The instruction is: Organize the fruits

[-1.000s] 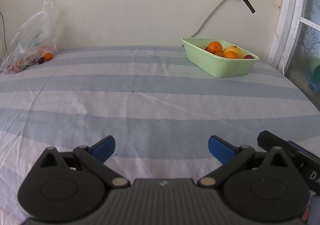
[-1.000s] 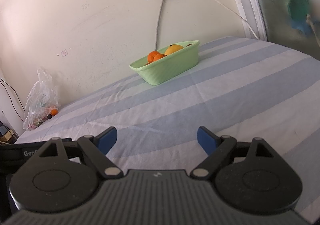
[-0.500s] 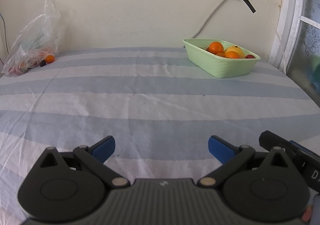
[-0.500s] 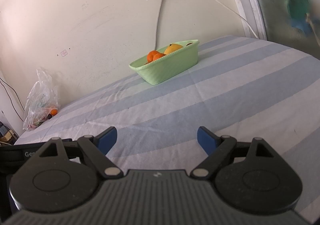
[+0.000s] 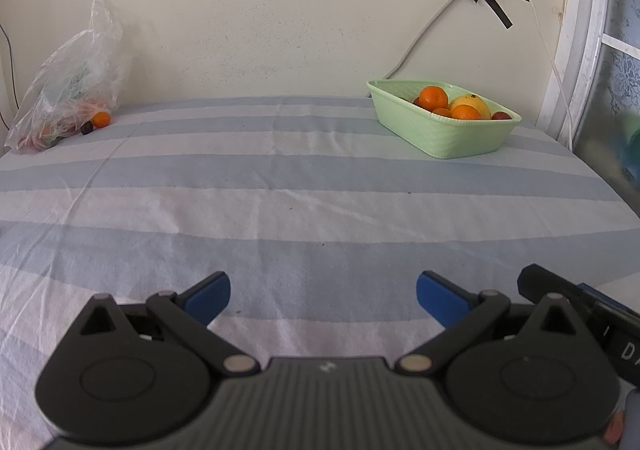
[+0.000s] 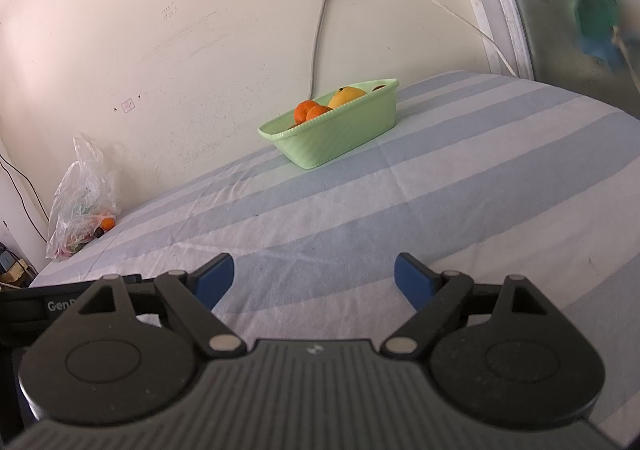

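Both the left tongs and right tongs gape wide, holding nothing, above the striped bed; the green basket holds fruit.

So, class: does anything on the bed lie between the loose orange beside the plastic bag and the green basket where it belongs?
Nothing visible does. The orange sits by the bag at far left, the basket at far right, with only bare striped sheet between them. Both grippers, left and right, are open and empty, well short of either.
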{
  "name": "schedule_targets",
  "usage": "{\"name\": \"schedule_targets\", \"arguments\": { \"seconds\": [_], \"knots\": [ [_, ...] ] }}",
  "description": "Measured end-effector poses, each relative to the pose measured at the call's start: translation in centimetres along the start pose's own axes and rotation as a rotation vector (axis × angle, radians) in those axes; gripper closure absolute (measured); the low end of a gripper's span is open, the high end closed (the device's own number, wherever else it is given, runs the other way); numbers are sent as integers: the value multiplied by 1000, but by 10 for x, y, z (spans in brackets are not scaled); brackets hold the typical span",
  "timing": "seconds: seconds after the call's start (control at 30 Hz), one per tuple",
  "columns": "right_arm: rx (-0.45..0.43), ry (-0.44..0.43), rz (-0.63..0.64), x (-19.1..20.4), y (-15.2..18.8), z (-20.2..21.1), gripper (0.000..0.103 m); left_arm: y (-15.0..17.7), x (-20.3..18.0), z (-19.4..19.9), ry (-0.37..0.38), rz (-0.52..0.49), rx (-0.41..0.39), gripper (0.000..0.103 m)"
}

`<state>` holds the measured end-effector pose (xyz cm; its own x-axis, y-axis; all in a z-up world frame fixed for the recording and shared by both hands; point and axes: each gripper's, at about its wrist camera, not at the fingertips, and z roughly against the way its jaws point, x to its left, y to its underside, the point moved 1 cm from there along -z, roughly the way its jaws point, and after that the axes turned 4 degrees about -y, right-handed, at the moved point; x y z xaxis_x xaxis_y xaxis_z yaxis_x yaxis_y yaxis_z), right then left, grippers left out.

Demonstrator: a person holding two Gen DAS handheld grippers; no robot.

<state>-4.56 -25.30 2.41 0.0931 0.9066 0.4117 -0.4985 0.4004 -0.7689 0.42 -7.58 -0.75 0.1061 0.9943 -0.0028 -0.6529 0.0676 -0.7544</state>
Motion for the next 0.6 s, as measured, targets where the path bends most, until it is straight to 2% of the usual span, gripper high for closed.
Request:
{"name": "schedule_targets", "arguments": {
  "seconds": [0.6],
  "knots": [
    [0, 0, 0, 0, 0, 0, 14, 0, -2, -1, 8, -6, 8, 0]
  ]
}}
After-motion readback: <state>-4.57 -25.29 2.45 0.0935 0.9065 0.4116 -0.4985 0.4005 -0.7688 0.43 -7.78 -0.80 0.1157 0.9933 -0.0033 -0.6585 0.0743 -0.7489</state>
